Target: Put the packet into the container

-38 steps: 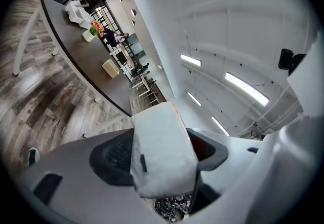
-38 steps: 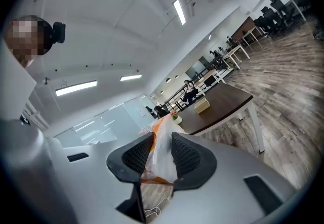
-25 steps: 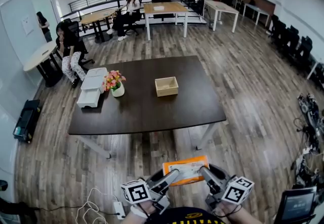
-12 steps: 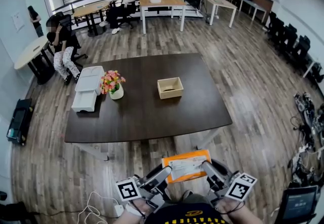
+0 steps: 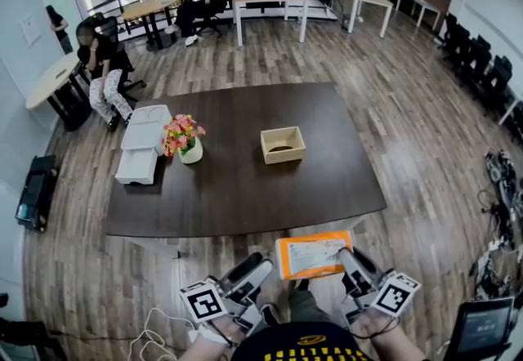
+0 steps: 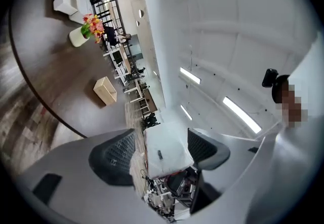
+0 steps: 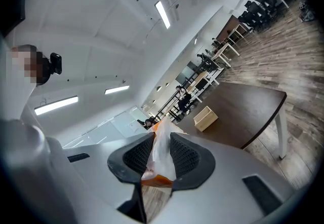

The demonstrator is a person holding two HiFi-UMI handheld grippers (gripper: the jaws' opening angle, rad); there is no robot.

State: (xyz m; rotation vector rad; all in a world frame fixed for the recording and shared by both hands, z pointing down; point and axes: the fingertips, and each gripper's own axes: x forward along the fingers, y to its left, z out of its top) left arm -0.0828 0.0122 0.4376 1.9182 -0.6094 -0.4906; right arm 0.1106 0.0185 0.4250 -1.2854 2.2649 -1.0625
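Observation:
The orange packet (image 5: 313,254) with a white label hangs low in the head view, over the floor in front of the dark table (image 5: 237,184). My right gripper (image 5: 344,254) is shut on its right edge; in the right gripper view the crinkled packet (image 7: 161,148) is pinched between the pads. My left gripper (image 5: 255,268) stands open just left of the packet and apart from it. In the left gripper view the packet's pale face (image 6: 165,148) shows between the spread jaws. The container, an open wooden box (image 5: 283,144), sits on the table's middle right.
A pot of flowers (image 5: 185,139) and white boxes (image 5: 143,145) stand on the table's left end. People sit at the far left (image 5: 102,61). Cables (image 5: 155,327) lie on the floor at lower left, a screen (image 5: 480,328) at lower right.
My left gripper has let go of the packet's left edge and drawn away to the lower left. The packet has shifted right in the right gripper. The table looks slightly nearer.

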